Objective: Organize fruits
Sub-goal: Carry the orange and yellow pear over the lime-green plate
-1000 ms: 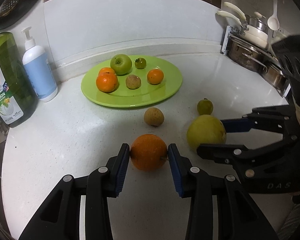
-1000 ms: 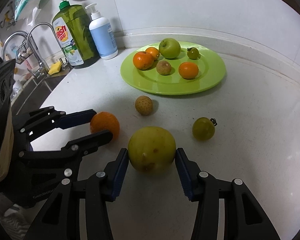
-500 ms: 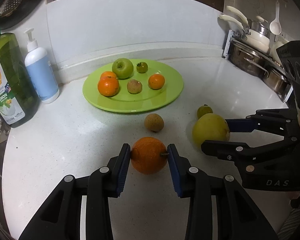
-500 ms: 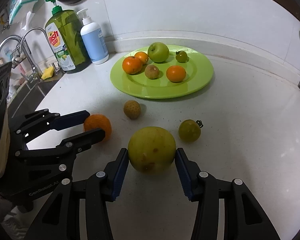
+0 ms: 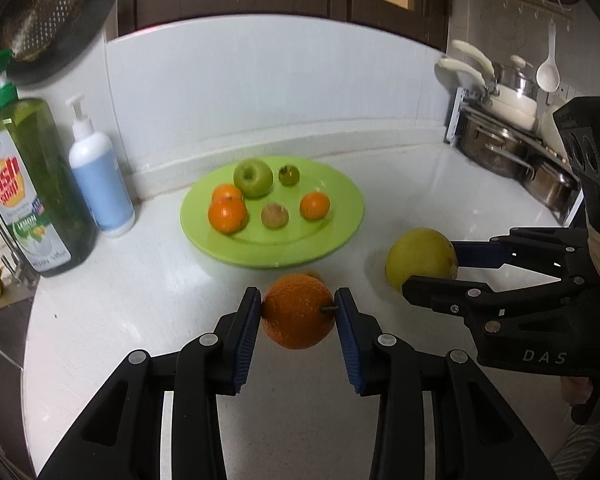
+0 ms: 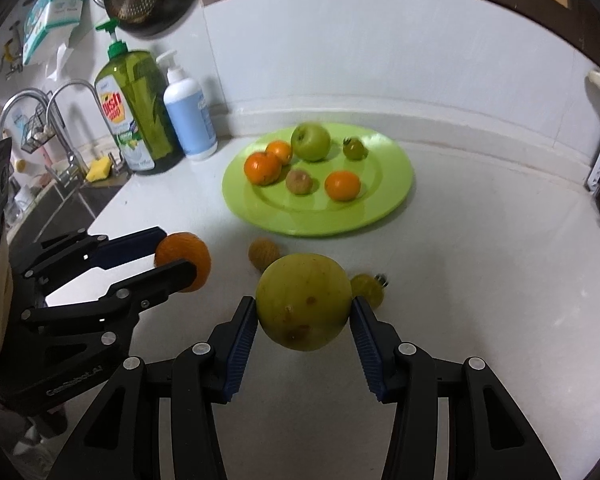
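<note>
The left gripper (image 5: 298,312) pinched a large orange (image 5: 298,316) between its blue pads, the fruit squarely between the two fingers with its stem stub against the right-hand pad. Beside it, the right gripper (image 6: 304,320) was clamped on a big yellow-green fruit (image 6: 304,306), one pad on each flank. Both fruits seemed lifted clear of the white counter (image 6: 480,280), though from where I stood I could not be sure of the gap.

Farther back sat the green plate (image 6: 388,196), near the backsplash. On it lay a green apple (image 6: 311,142), a small dark-green fruit (image 6: 355,149) to its right, two oranges (image 6: 263,168) touching each other at the left, a brownish fruit (image 6: 299,181) in the middle, and a lone small orange (image 6: 342,185) toward the front.

On the counter between plate and grippers lay a small tan fruit (image 6: 263,253) and a small yellowish-green fruit (image 6: 368,288), the latter partly hidden behind the held one.

A green dish-soap bottle (image 6: 134,112) and a blue pump bottle (image 6: 190,120) stood at the plate's left.
</note>
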Demonstrator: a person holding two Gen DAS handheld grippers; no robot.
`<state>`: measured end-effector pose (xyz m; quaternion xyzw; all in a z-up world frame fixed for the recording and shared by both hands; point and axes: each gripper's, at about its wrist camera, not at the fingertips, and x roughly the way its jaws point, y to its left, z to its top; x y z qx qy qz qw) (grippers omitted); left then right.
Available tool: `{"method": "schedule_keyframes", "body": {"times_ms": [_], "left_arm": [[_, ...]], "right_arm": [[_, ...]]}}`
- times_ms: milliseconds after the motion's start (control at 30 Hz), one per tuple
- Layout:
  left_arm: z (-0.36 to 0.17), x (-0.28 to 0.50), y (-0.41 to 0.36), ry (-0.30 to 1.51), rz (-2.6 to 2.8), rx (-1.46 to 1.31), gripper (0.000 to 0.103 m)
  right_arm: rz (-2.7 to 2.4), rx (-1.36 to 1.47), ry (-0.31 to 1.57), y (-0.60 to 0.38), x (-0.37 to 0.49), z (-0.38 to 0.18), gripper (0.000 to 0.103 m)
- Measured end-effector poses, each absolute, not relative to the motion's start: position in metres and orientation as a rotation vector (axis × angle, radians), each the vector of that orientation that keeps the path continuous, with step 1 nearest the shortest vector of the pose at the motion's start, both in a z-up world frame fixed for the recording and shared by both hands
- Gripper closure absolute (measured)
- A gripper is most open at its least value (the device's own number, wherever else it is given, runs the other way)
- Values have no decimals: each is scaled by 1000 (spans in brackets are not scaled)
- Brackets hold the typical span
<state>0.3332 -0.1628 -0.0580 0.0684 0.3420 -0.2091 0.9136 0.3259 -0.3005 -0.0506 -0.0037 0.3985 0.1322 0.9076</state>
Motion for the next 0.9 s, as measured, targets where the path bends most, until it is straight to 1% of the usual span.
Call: {"method": "schedule_keyframes", "body": {"times_ms": [200,400,633,900], "left_arm": [[-37,344,-169,656,-422,122,66],[-23,369,-178,649,-411,117,65],[-15,404,-184,651,-412,116,66],[-16,450,-188,677,-399,110,66]], "right_arm": [[249,-1,755,-309,331,-26,54],[227,7,705,-320,352,-6,54],[237,26,697,-328,393,4,54],[253,0,732,-328,441,2,54]]}}
